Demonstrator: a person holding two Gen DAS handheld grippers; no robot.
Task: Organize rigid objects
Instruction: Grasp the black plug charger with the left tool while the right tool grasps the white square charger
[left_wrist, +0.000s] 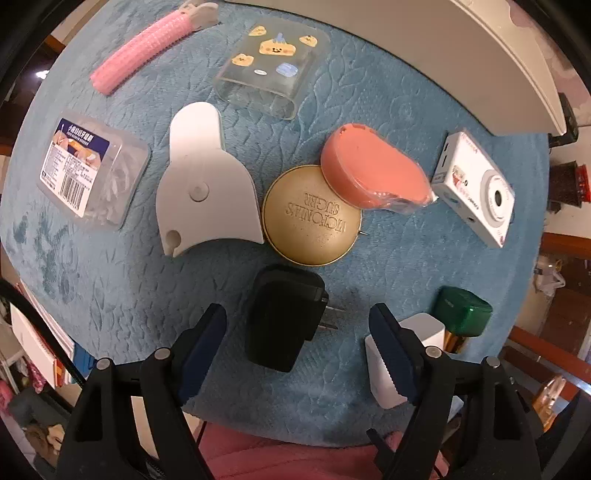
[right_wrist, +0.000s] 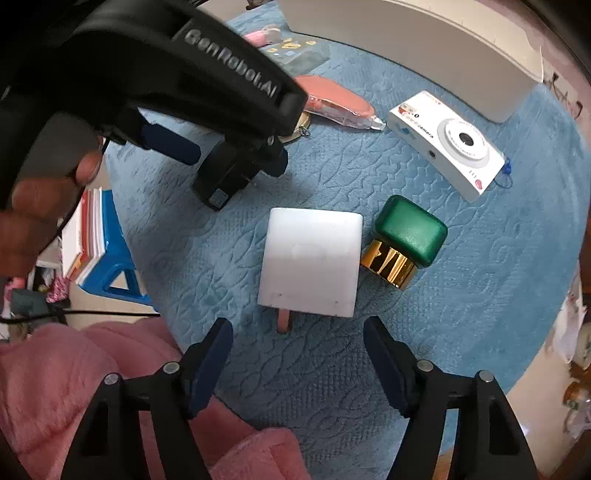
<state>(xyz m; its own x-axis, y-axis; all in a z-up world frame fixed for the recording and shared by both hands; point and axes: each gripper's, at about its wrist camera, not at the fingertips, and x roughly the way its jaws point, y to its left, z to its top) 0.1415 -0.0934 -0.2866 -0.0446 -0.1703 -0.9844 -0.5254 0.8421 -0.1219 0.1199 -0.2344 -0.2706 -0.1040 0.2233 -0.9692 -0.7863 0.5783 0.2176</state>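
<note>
On the blue quilted cloth a black plug charger lies between the fingers of my left gripper, which is open and clear of its sides. The right wrist view shows that gripper hanging over the same black charger. My right gripper is open just short of a white cube charger, with nothing between its pads. A green-capped bottle with a gold collar lies against the cube's right side. A white toy camera sits further back.
Ahead of the left gripper lie a gold round tin, a wrapped pink oval, a white plastic piece, a labelled clear box, a pink hair roller and a stickered clear case. A white bin wall borders the far side.
</note>
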